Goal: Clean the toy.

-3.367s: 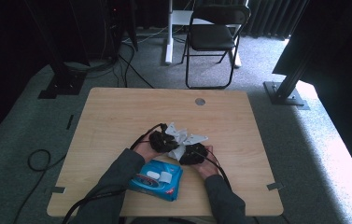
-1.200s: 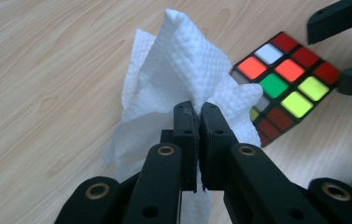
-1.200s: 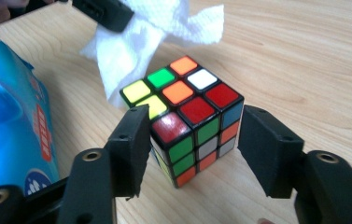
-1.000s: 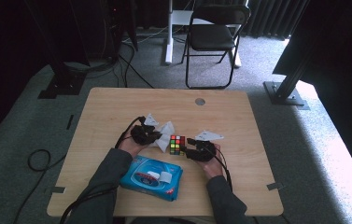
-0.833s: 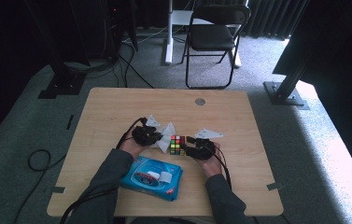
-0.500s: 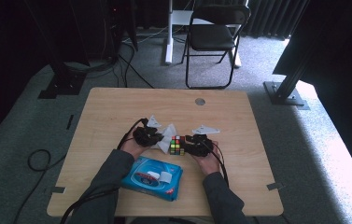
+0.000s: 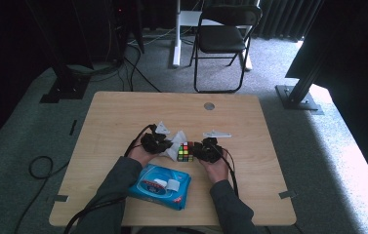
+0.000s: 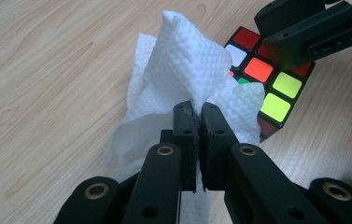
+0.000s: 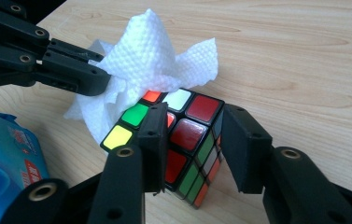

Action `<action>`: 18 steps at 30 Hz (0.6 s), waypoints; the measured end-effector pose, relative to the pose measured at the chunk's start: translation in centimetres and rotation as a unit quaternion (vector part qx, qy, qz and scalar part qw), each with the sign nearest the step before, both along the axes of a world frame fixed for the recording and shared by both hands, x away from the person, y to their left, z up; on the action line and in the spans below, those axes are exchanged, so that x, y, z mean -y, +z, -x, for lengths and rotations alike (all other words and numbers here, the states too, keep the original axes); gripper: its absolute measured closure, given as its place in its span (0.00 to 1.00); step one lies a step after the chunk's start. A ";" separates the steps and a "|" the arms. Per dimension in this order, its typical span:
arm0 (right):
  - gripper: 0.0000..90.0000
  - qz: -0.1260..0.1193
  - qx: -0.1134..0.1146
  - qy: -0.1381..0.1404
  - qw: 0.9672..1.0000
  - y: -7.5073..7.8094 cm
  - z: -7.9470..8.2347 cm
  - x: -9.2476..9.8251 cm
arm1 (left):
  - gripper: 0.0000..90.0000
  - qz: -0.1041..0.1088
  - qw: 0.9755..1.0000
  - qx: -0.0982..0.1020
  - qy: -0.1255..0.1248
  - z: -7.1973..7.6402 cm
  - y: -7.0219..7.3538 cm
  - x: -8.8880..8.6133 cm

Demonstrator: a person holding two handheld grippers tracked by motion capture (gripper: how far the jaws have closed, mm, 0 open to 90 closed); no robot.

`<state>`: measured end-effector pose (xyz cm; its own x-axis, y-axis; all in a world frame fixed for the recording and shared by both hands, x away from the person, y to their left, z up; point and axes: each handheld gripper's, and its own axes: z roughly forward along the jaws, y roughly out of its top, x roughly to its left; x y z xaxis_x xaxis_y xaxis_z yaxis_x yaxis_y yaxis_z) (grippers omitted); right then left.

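Left gripper (image 8: 197, 109) pinches the white wipe (image 8: 183, 70), hiding part of the cube (image 9: 178, 140); right gripper (image 9: 194, 140), just closing, brackets a cube corner, contact unclear.

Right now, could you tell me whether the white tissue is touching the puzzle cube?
Touching. In the right gripper view the tissue drapes onto the top rear edge of the cube with no gap; the left gripper, clamped on the tissue, presses it against the cube.

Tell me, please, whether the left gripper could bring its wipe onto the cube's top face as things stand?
Probably yes: the left gripper holds the wipe right beside the cube, whose top lies bare while the right gripper straddles its sides.
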<state>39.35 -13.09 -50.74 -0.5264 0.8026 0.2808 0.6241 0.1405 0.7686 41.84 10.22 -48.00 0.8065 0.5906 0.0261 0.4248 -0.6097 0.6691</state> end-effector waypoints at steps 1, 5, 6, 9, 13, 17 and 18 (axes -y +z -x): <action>0.70 0.002 0.001 -0.002 1.000 0.0 0.1 -0.1 | 0.96 0.000 1.000 0.000 -0.001 0.0 0.0 0.0; 0.71 0.011 0.004 -0.006 1.000 0.2 0.3 -0.3 | 0.96 0.000 1.000 -0.001 -0.004 0.0 0.0 0.3; 0.72 0.015 0.008 -0.007 1.000 0.2 0.3 -0.4 | 0.96 -0.001 1.000 -0.001 -0.005 0.0 0.0 0.3; 0.75 0.026 0.016 -0.006 1.000 0.3 0.5 -0.7 | 0.96 -0.001 1.000 -0.001 -0.006 0.0 -0.1 0.5; 0.76 0.030 0.016 -0.009 0.999 0.4 0.6 -0.8 | 0.96 -0.005 1.000 -0.004 -0.009 0.0 -0.1 0.7; 0.77 0.026 0.013 -0.013 0.999 0.4 0.6 -0.9 | 0.96 -0.005 1.000 -0.005 -0.012 0.0 -0.2 0.9; 0.77 0.026 0.012 -0.014 0.999 0.4 0.6 -0.9 | 0.96 -0.007 1.000 -0.004 -0.012 0.0 -0.1 0.9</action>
